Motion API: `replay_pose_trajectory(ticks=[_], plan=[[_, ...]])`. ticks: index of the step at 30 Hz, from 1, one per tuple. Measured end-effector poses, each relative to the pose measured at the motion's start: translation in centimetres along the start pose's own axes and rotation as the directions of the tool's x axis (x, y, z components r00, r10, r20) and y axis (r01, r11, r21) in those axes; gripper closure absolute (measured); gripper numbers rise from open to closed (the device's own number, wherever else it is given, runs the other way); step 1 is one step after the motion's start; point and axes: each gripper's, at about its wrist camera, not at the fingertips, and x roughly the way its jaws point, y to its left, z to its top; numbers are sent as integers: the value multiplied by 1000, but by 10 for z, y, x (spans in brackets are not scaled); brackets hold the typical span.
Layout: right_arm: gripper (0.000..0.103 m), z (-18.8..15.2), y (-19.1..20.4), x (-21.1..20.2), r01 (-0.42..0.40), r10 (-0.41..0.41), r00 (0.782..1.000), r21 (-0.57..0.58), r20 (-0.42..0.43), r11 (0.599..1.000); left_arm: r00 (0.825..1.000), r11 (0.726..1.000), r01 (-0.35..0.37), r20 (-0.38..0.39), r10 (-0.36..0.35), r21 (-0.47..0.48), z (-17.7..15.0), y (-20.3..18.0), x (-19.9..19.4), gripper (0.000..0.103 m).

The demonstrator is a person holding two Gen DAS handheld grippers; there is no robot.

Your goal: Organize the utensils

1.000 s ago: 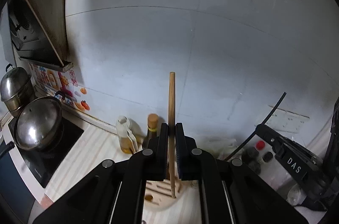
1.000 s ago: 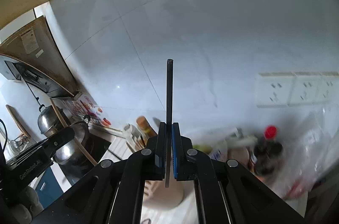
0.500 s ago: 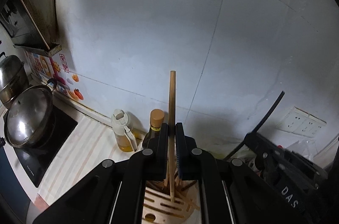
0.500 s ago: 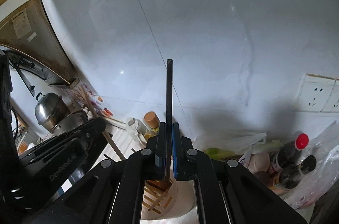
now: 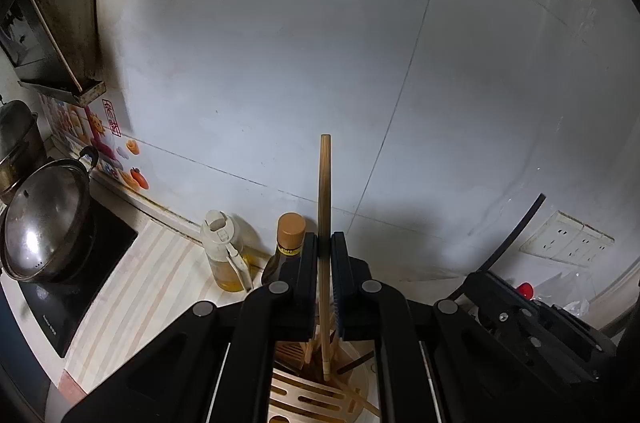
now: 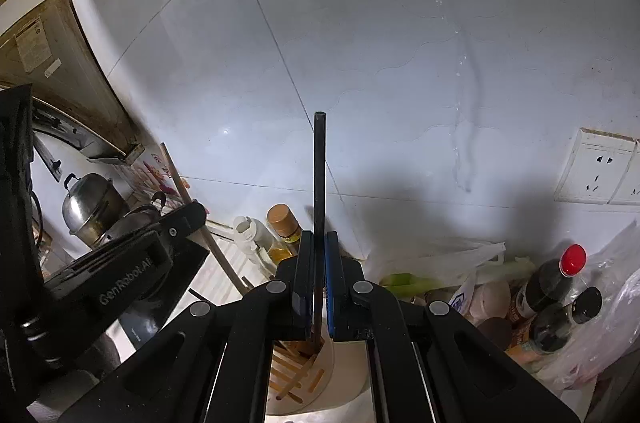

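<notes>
Left gripper [image 5: 325,255]: pinching a round wooden chopstick [image 5: 324,207], upright at frame centre.
Right gripper [image 6: 319,255]: pinching a thin black chopstick [image 6: 319,175], upright.
Holder [image 6: 344,379]: pale, round, slotted, bottom centre; wooden chopsticks inside.

Both tools come down and closer to the wall than a second ago. The left tool [image 5: 325,247] brings its wooden chopstick [image 5: 324,207] lower, so its bottom tip now sits among the sticks in the holder [image 5: 360,379]. The right tool [image 6: 318,251] brings its black chopstick [image 6: 319,175] down too, and its tip now dips into the holder. The two tools are now nearer each other.
</notes>
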Motion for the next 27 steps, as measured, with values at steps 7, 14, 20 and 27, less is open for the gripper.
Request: replay_pose_trajectory(ticks=[7, 14, 20, 27], plan=[[98, -5, -1, 7, -4, 3, 999, -5, -50, 1000, 999, 1000, 18, -44, -18, -5, -8, 3, 8, 99], [92, -12, -6, 24, -68, 70, 979, 16, -191, 998, 991, 998, 31, -126, -39, -63, -12, 16, 3, 90], [44, -25, -16, 12, -65, 64, 977, 0, -202, 998, 996, 994, -78, -58, 73, -72, -28, 35, -29, 3], [4, -64, -6, -9, 59, -85, 985, -169, -153, 984, 976, 976, -216, -41, 215, -25, -78, 44, -44, 1]])
